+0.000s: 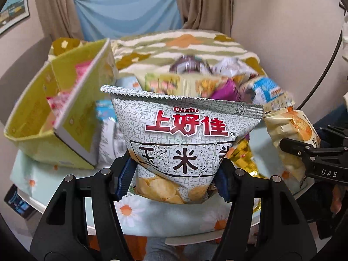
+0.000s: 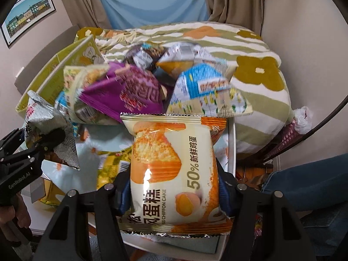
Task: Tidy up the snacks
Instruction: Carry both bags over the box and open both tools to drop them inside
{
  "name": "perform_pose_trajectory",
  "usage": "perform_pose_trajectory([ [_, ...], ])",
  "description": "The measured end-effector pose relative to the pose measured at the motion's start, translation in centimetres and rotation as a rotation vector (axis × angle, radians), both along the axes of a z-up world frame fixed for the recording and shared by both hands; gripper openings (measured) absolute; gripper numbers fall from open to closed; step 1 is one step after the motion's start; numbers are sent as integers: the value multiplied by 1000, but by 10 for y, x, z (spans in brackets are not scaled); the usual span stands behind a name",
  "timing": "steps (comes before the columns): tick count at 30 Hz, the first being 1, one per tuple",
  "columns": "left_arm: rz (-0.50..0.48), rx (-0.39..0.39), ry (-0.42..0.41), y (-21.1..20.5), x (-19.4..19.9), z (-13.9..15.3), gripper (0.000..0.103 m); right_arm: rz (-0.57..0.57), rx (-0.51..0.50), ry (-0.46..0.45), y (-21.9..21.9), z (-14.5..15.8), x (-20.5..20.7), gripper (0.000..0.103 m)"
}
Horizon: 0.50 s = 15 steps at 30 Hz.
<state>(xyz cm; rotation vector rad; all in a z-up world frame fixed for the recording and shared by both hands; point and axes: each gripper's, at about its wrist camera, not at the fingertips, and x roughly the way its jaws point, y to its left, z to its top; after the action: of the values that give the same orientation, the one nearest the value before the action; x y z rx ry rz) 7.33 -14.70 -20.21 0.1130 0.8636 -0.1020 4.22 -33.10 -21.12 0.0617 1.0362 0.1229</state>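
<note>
My left gripper (image 1: 176,174) is shut on a grey Oishi chip bag (image 1: 184,134) and holds it upright above the table. It also shows at the left of the right wrist view (image 2: 41,128). My right gripper (image 2: 171,187) is shut on an orange chiffon cake pack (image 2: 171,169); that pack shows at the right of the left wrist view (image 1: 291,130). A yellow-green storage box (image 1: 34,117) with pink packs inside stands to the left. A pile of snacks lies behind: a purple bag (image 2: 130,89) and a blue-white pack (image 2: 206,89).
A daisy-print cloth (image 1: 134,215) covers the table. A gold pack (image 2: 111,165) lies on it. A flower-patterned blanket (image 2: 256,69) lies behind and to the right. The person's leg in jeans (image 2: 304,187) is at the right.
</note>
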Motion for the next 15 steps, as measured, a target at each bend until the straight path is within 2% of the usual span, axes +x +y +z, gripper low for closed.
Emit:
perform_pose_trajectory([
  [8, 20, -19, -107, 21, 5, 64, 61, 21, 3, -98, 19, 57, 6, 58],
  [15, 55, -29, -181, 66, 26, 108, 61, 58, 10, -191, 62, 102, 29, 58],
])
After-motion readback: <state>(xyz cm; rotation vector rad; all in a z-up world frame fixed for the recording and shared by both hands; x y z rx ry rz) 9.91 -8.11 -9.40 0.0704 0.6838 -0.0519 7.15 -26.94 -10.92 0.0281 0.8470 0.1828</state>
